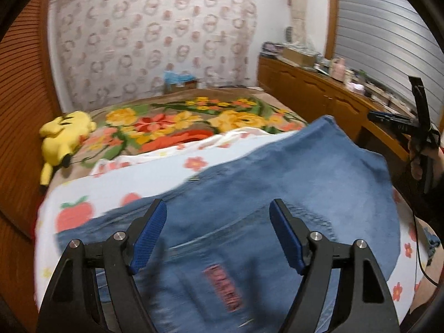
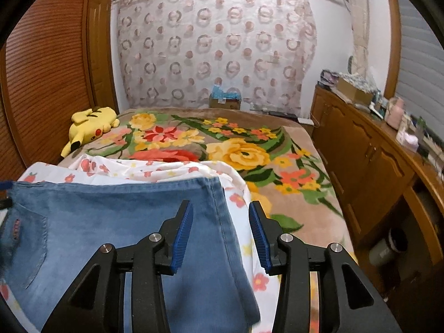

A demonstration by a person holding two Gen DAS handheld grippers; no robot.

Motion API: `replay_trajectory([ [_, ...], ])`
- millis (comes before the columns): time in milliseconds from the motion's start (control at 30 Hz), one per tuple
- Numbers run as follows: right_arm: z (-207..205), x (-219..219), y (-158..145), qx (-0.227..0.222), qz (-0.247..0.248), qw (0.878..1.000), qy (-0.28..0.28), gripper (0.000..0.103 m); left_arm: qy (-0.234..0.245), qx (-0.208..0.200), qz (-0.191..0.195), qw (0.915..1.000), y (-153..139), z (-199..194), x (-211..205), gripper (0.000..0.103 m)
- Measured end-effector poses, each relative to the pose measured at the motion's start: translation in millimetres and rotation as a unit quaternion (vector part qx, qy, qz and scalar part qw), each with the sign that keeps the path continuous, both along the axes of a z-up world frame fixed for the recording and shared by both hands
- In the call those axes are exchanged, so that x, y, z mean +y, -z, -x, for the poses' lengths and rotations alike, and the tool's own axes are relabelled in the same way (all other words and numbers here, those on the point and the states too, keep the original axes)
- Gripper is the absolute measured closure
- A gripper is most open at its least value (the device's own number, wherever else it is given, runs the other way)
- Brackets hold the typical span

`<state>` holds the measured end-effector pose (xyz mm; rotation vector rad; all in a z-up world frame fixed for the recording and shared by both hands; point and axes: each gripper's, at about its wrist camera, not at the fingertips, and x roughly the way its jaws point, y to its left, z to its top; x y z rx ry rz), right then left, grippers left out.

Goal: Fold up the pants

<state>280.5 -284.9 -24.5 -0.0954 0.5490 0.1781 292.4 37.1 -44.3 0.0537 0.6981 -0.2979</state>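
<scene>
Both my grippers, left (image 1: 217, 233) & right (image 2: 221, 234), hang w/ jaws spread, gripping nothing, over the jeans (image 2: 116, 222) lying flat on the flowered sheet (image 2: 155, 170), prob so I can pick edges for the next fold.

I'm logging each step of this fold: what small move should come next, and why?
Probably lower the open right gripper onto the right edge of the blue denim pants and close. Both grippers, including the left gripper, are open and empty, and the pants lie flat on the white floral sheet.
</scene>
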Motion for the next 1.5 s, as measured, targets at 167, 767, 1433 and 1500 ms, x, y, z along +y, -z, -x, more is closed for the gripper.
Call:
replay_trajectory([
  [167, 19, -10, 7, 0.025, -0.004, 0.999, 0.022, 0.060, 0.031, 0.007, -0.006, 0.9995, 13, -1, -19, 0.026],
  [767, 9, -14, 43, 0.126, -0.042, 0.989, 0.071, 0.060, 0.041, 0.035, 0.016, 0.9984, 35, -5, -19, 0.026],
  [1433, 25, -15, 39, 0.069, -0.029, 0.994, 0.084, 0.097, 0.038, 0.030, 0.006, 0.9988, 37, -3, -21, 0.026],
  [1500, 25, -13, 42, 0.072, -0.035, 0.993, 0.086, 0.097, 0.038, 0.029, 0.005, 0.9989, 37, -3, -22, 0.026],
])
